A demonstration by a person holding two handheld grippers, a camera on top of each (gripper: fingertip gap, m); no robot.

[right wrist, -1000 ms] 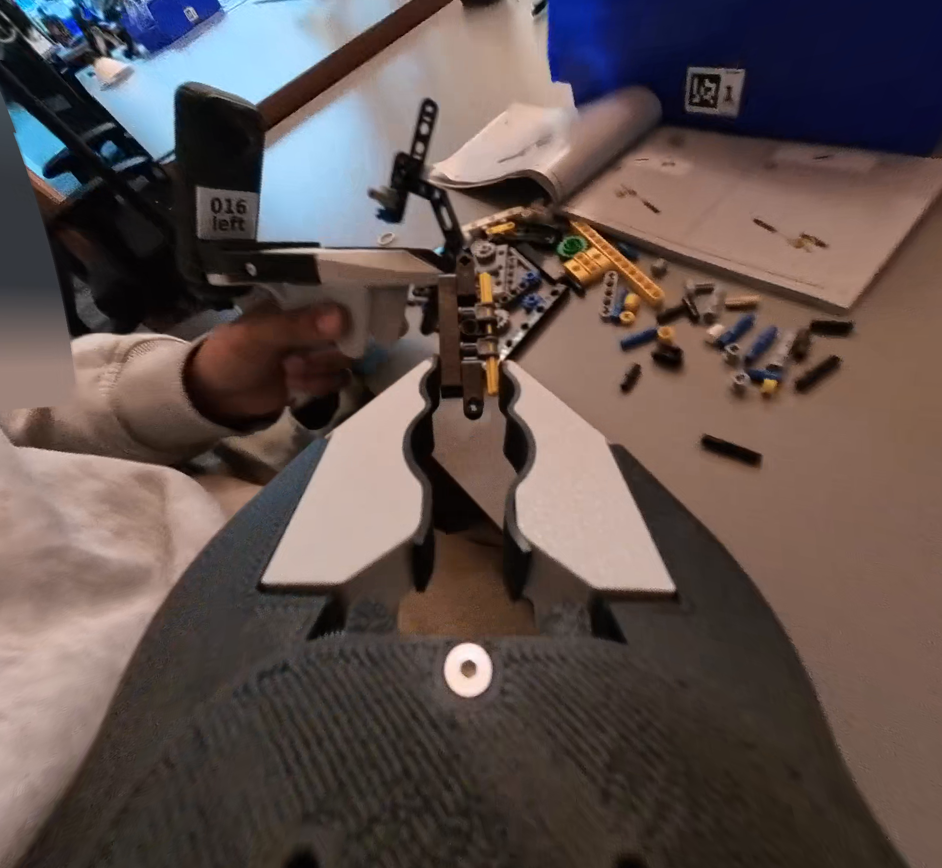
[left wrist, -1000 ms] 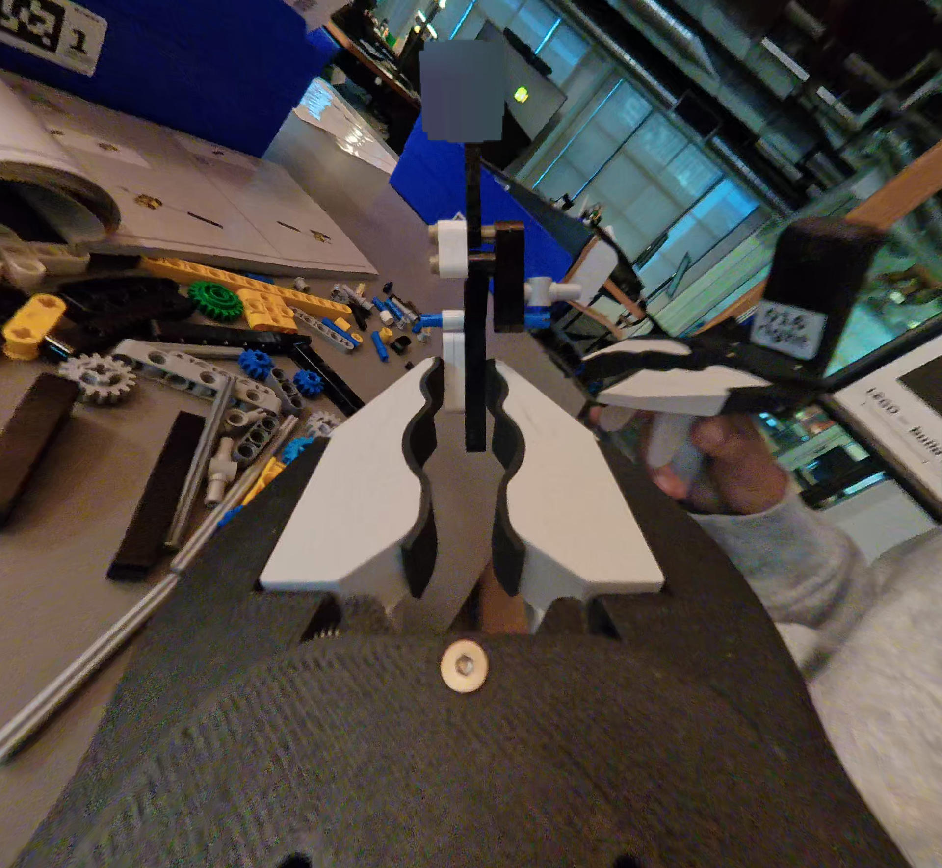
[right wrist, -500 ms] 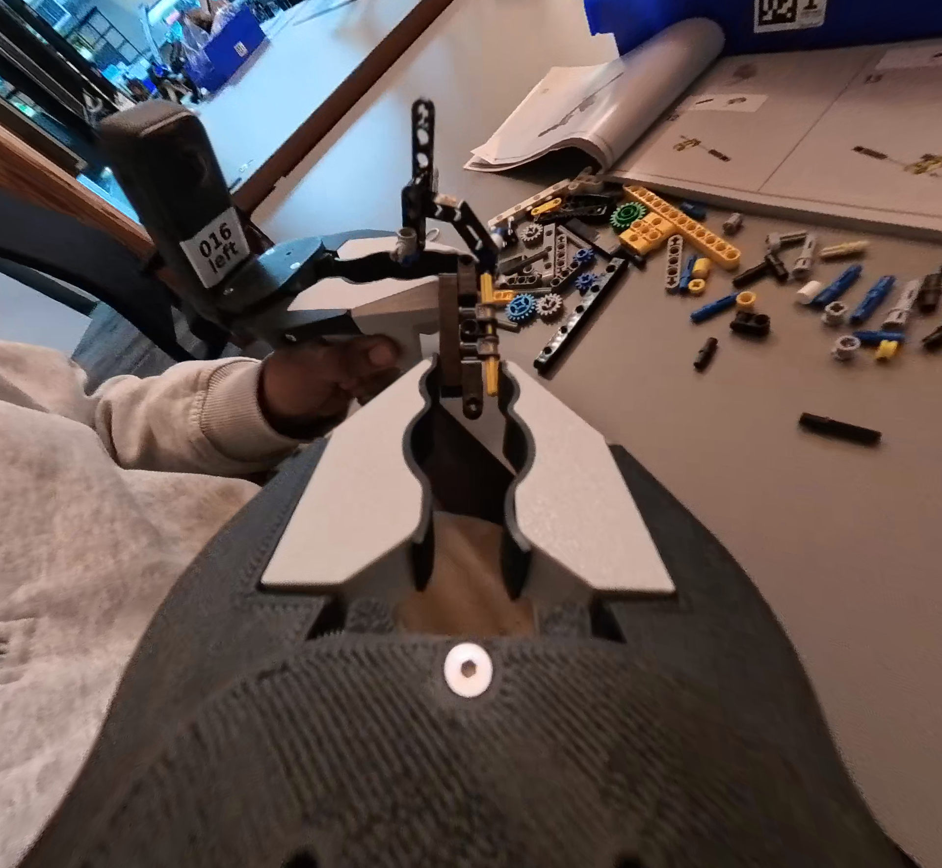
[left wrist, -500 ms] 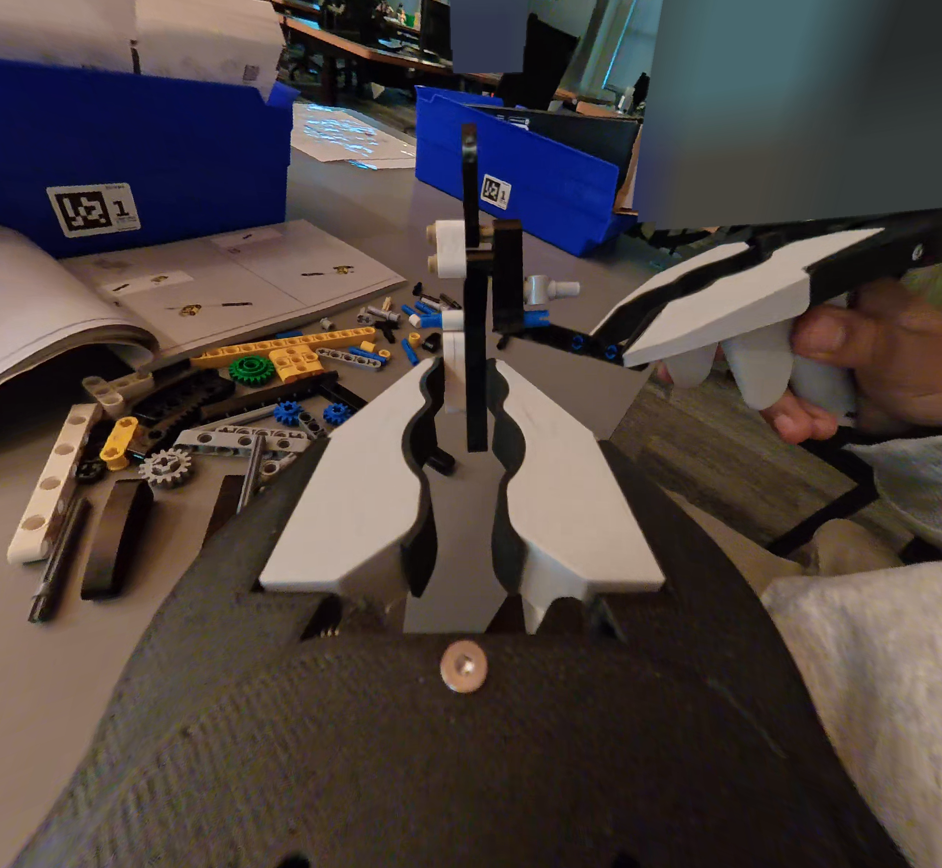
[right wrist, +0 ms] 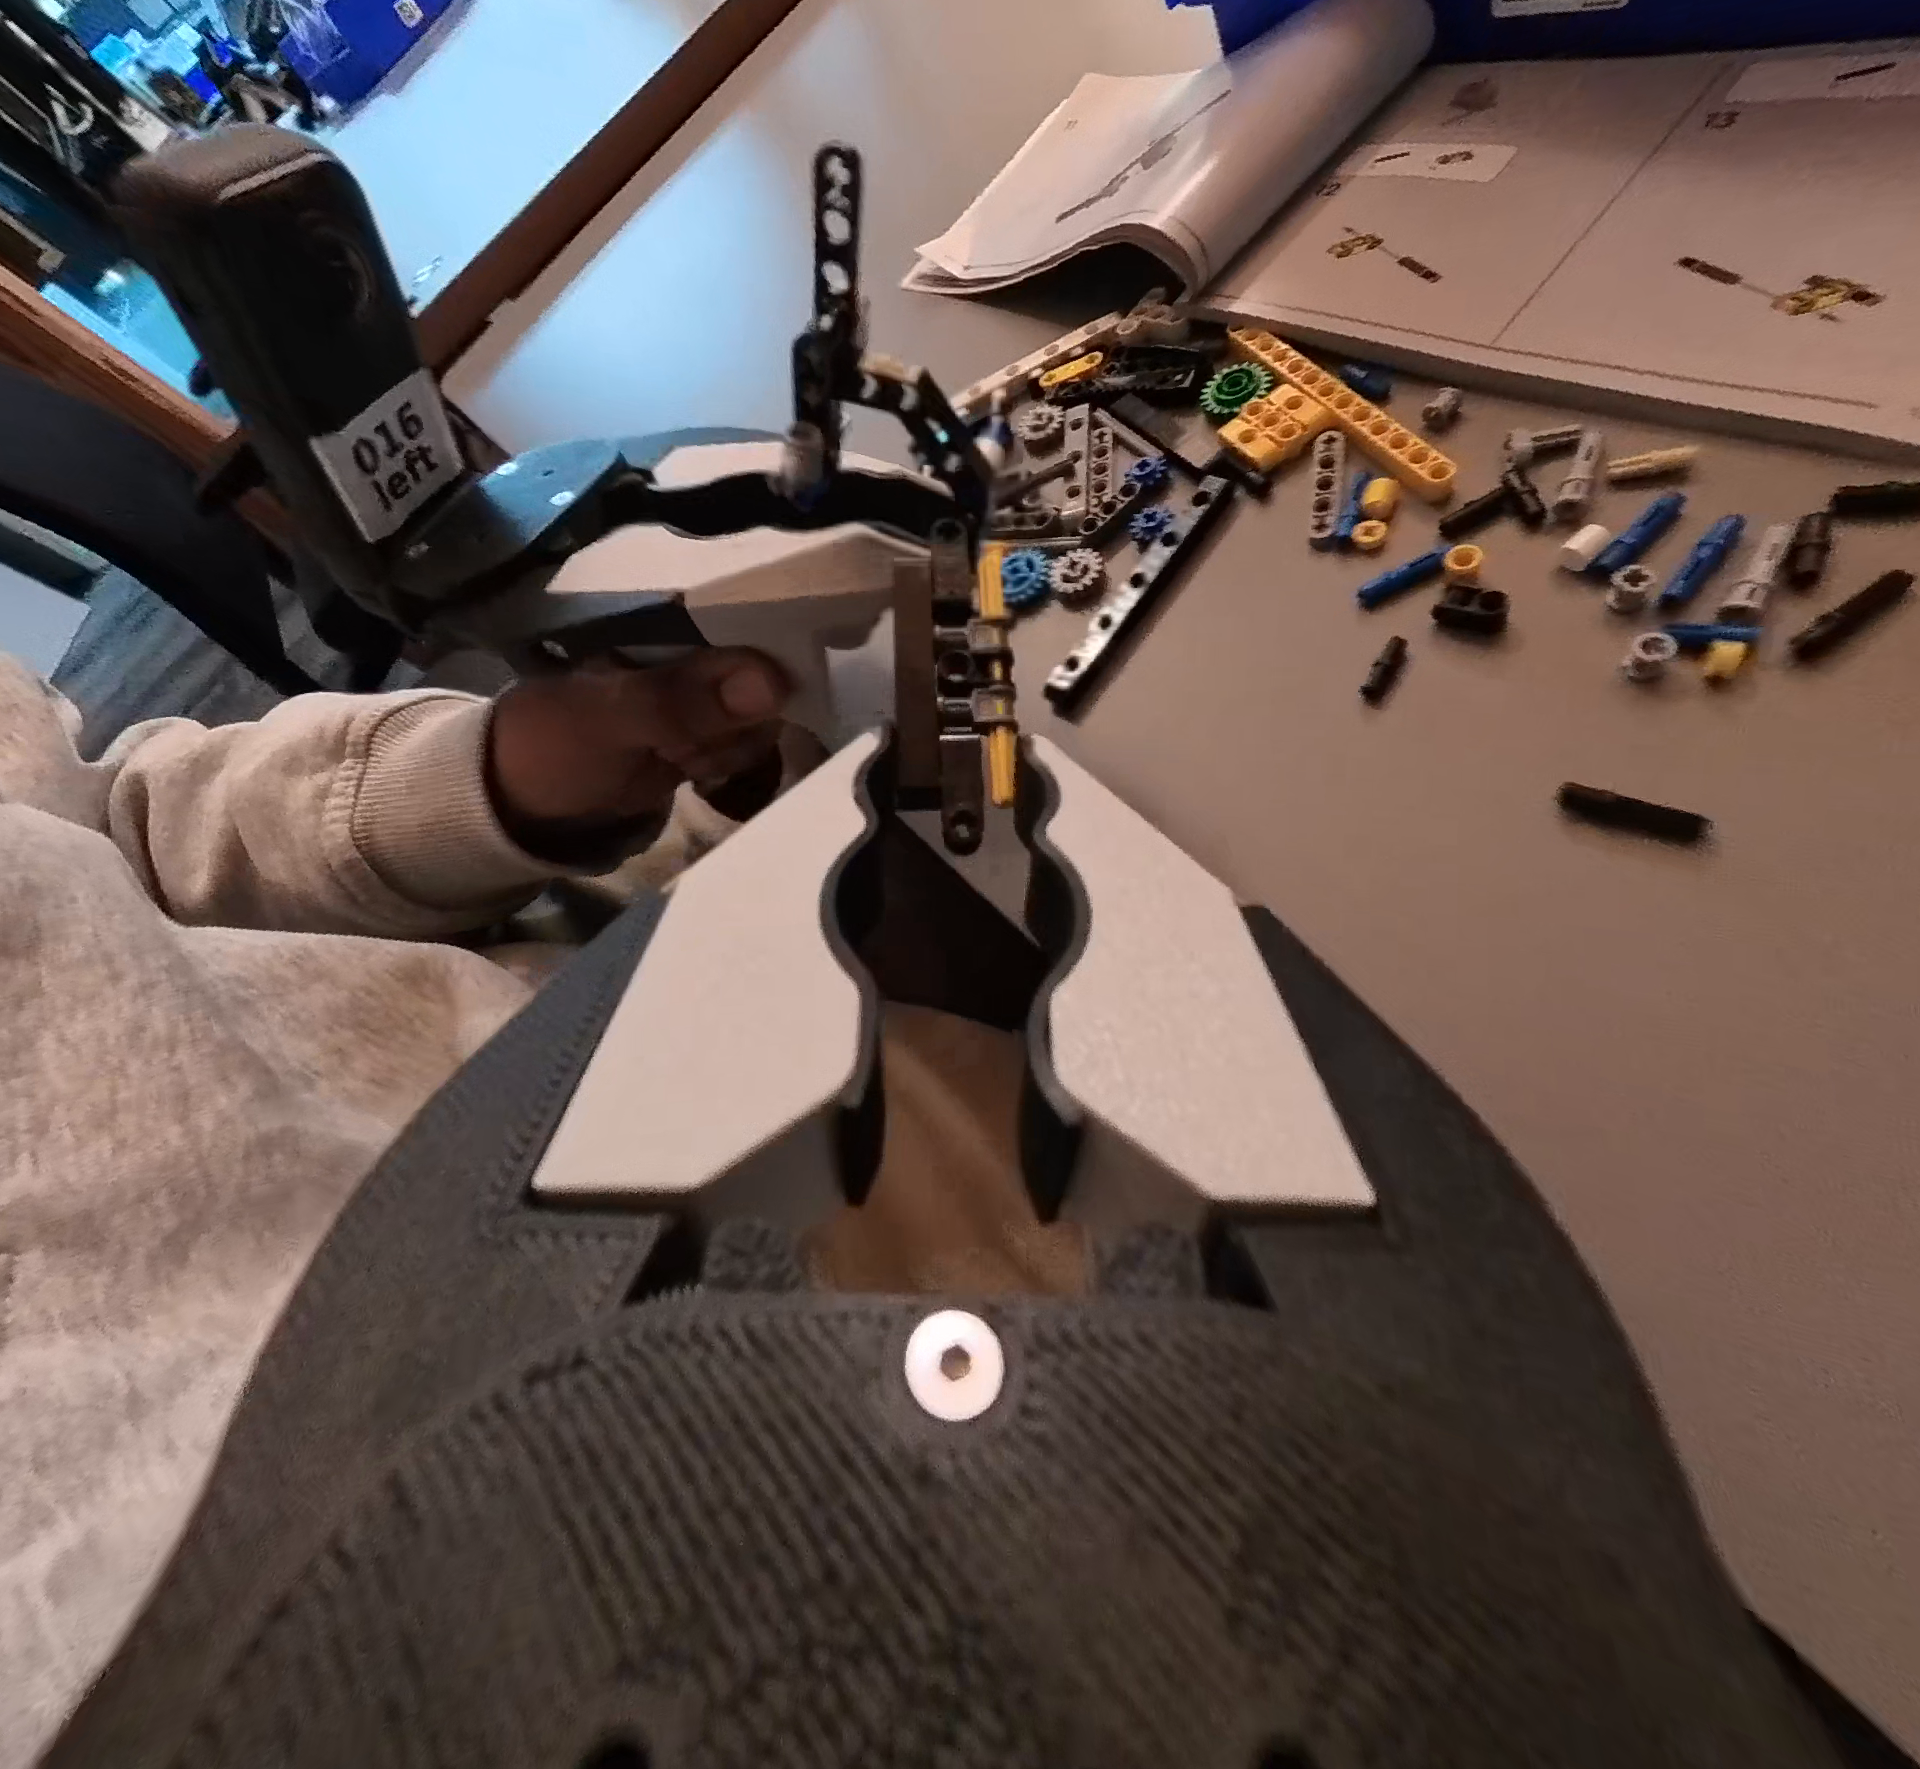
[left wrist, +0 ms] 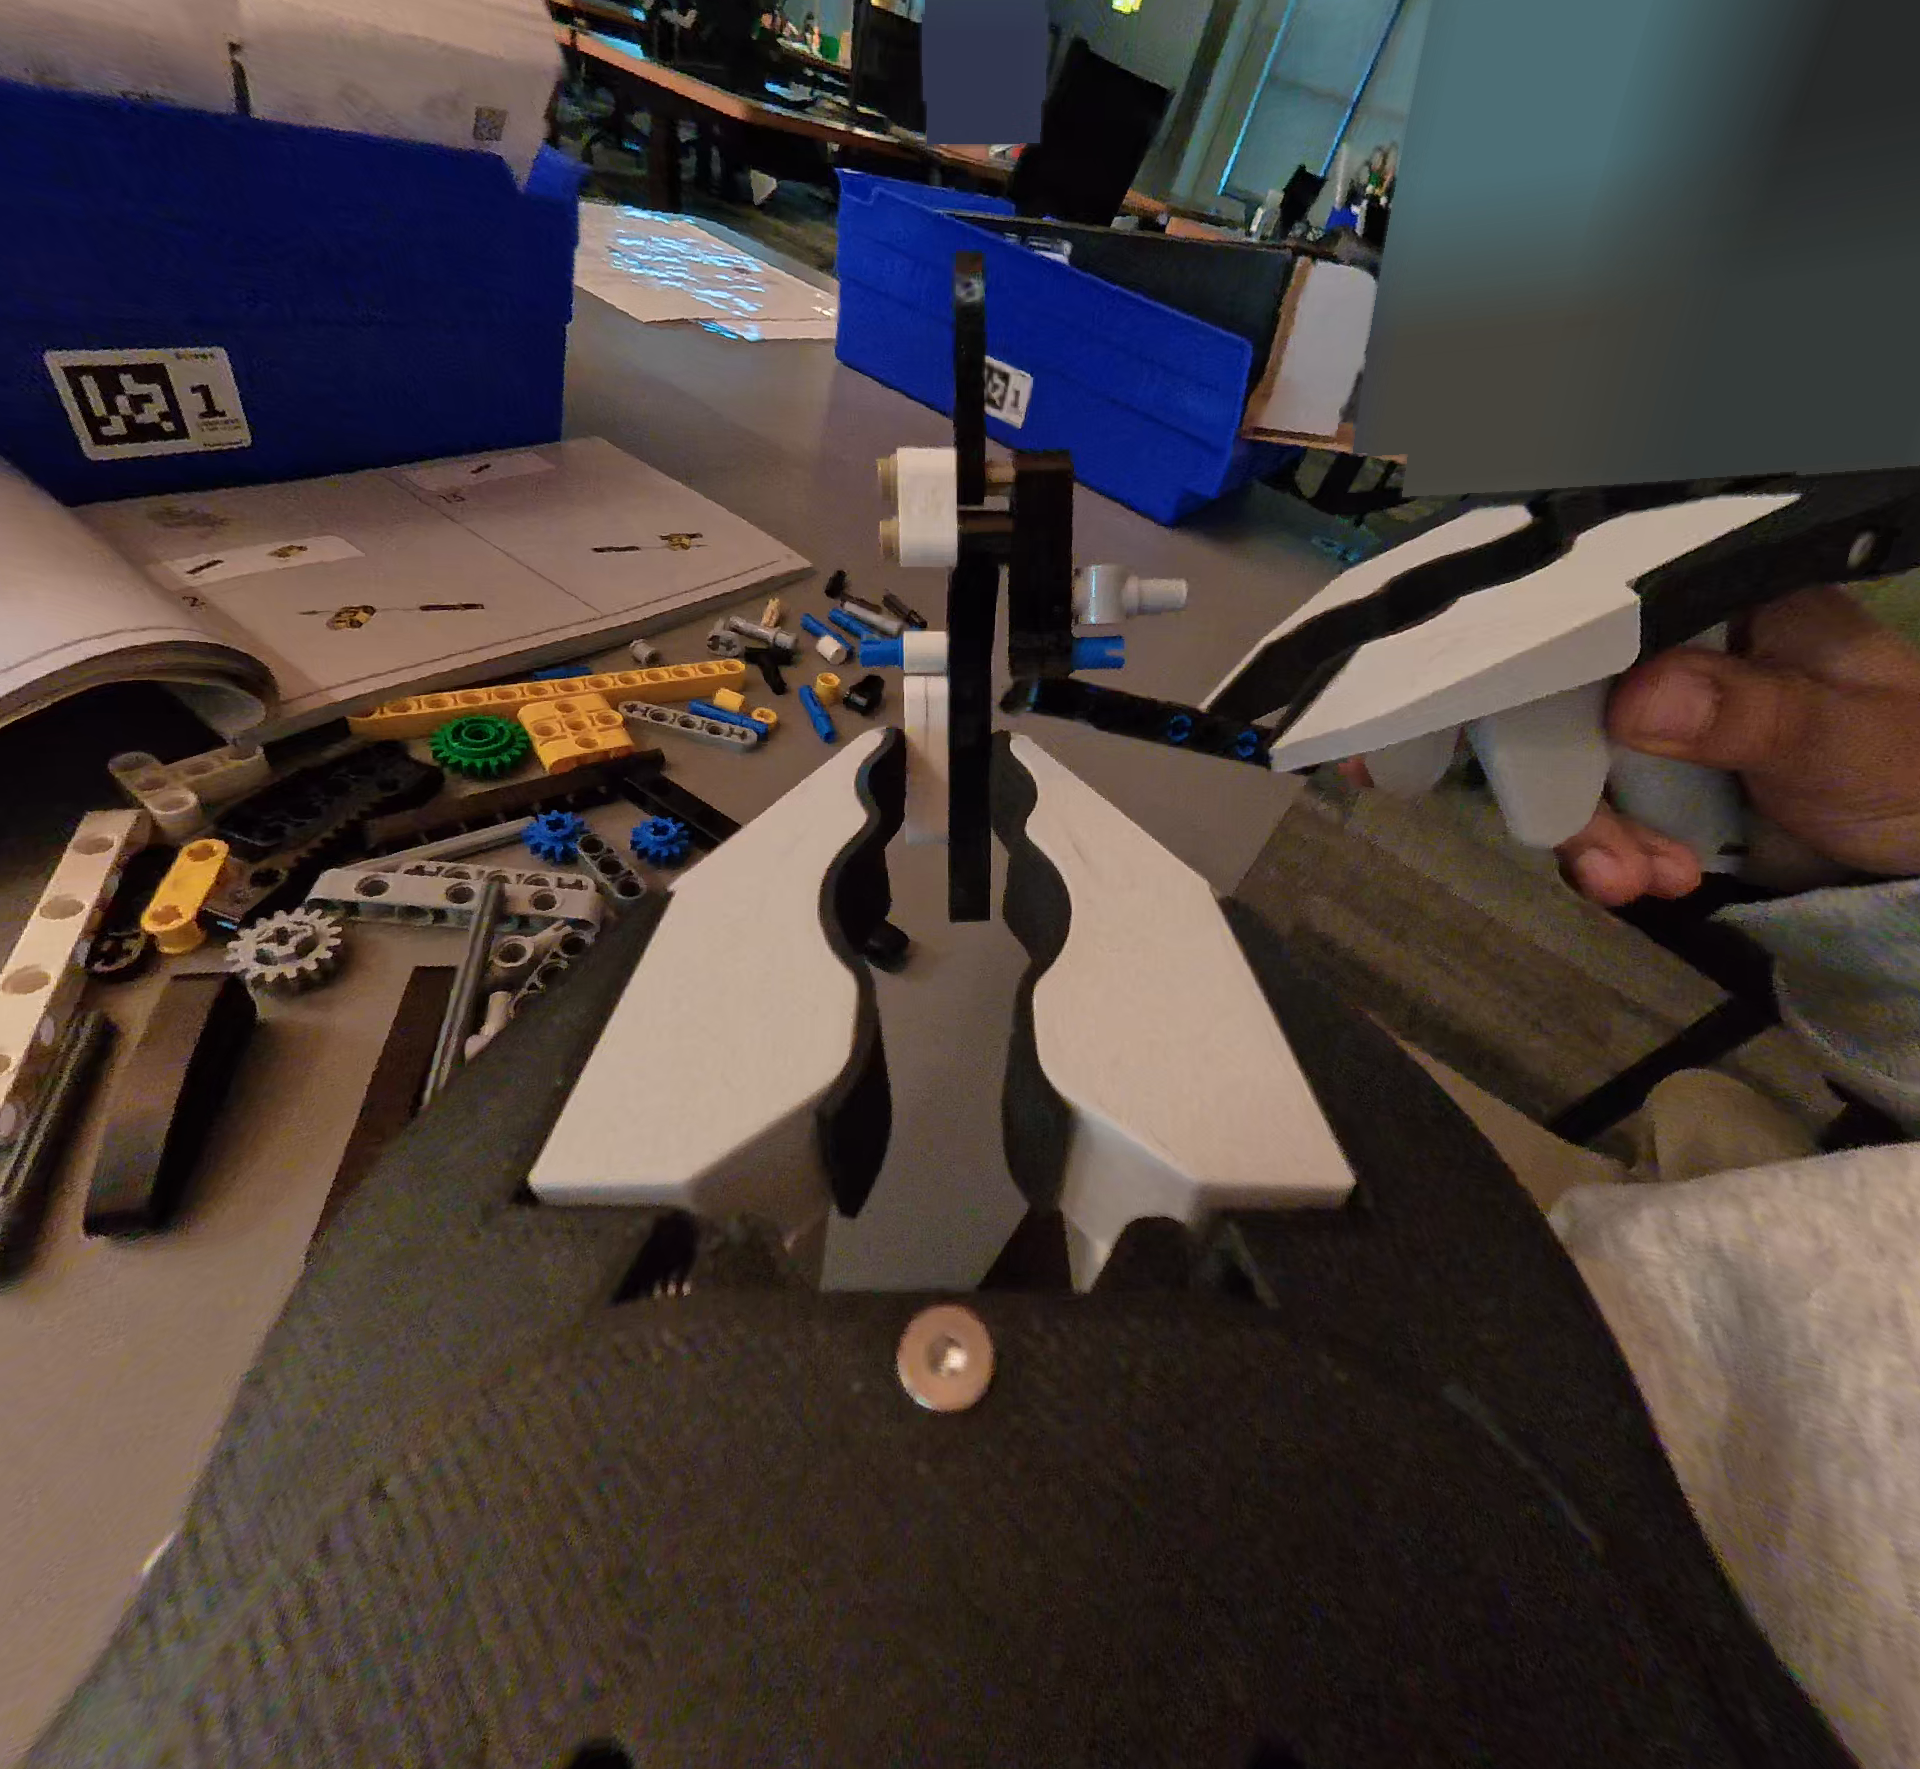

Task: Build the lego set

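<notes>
My left gripper point(left wrist: 954, 748) is shut on a half-built lego assembly point(left wrist: 971, 576) of black beams with white connectors and blue pins, held upright above the table's near edge. My right gripper point(right wrist: 954, 751) is shut on the other end of the same assembly point(right wrist: 961, 670), a black arm with grey connectors and a yellow axle. In the left wrist view the right gripper point(left wrist: 1278, 753) reaches in from the right, held by a hand. In the right wrist view the left gripper point(right wrist: 831, 514) shows at the left, held by a hand in a grey sleeve.
Loose lego parts lie on the grey table point(right wrist: 1558, 992): a yellow beam point(left wrist: 551, 696), a green gear point(left wrist: 478, 740), blue gears, grey and black beams, small pins. An open instruction booklet point(left wrist: 416, 566) lies behind them. Blue bins point(left wrist: 281, 285) stand at the back. My hands' fingertips stand some 5 cm from each other. The left tips stand about 12 cm off the green gear point(left wrist: 478, 740). It turns up in the right wrist view point(right wrist: 1226, 388) as well.
Both grippers have tilted and shifted with the assembly between them; the left wrist view has levelled out from a steep tilt. Both grips stay the same.
</notes>
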